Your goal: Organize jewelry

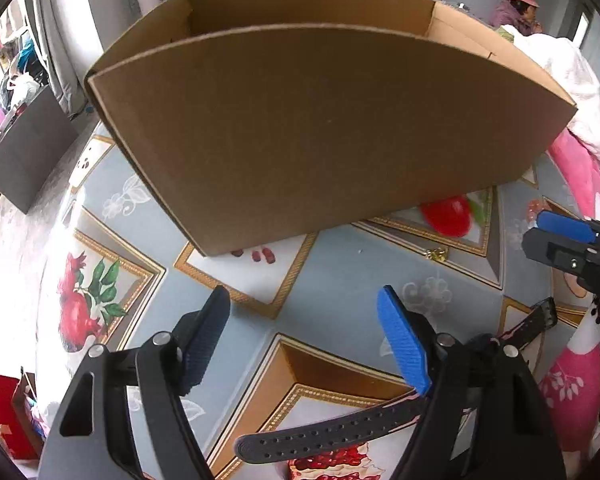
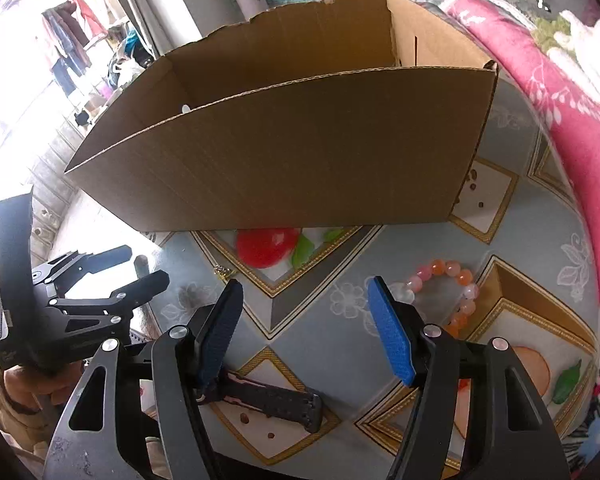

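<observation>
watch strap [image 1: 332, 436] flat under wide-open, empty left gripper [image 1: 304, 340], right gripper [image 2: 306, 328] likewise

1. The left gripper [image 1: 304, 340] has black angular arms with silver round pivot pins.
2. One finger pad is ribbed blue, the other ribbed dark.
3. The right gripper [image 2: 306, 332] looks alike, with triangular cut-outs at 7 o'clock.

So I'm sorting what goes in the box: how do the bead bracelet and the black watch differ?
The bead bracelet is a closed ring of round pink, orange and clear beads; the black watch is a long flat perforated strap, lying stretched out. The bracelet lies ahead of the right gripper, the watch under both grippers, nearer the left gripper. Both lie on the patterned tablecloth, outside the cardboard box.
</observation>
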Tool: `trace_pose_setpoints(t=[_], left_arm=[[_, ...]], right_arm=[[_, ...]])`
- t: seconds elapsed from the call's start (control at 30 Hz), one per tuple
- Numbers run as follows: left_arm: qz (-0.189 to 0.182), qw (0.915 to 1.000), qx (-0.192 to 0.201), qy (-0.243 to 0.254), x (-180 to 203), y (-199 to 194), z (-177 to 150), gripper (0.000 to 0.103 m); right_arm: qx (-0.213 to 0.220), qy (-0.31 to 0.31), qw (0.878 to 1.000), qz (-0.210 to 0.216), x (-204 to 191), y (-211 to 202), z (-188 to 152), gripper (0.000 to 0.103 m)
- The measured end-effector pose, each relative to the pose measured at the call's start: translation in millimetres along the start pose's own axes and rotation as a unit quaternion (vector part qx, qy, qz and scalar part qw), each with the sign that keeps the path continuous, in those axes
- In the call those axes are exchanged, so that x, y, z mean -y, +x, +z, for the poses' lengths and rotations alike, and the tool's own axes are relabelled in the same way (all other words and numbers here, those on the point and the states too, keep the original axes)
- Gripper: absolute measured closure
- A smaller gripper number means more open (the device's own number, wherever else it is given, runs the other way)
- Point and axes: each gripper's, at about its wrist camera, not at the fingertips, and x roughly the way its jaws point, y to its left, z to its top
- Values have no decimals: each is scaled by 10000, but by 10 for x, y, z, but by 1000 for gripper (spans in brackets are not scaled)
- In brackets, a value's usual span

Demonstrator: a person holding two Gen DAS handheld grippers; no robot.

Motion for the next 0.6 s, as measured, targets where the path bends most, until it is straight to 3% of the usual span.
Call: trace_pose_setpoints(t=[0.6], left_arm=[[150,9999,-8,3,144,10,53,25]], right_arm=[[2,-32,10000,14,-67,54,-4,41]])
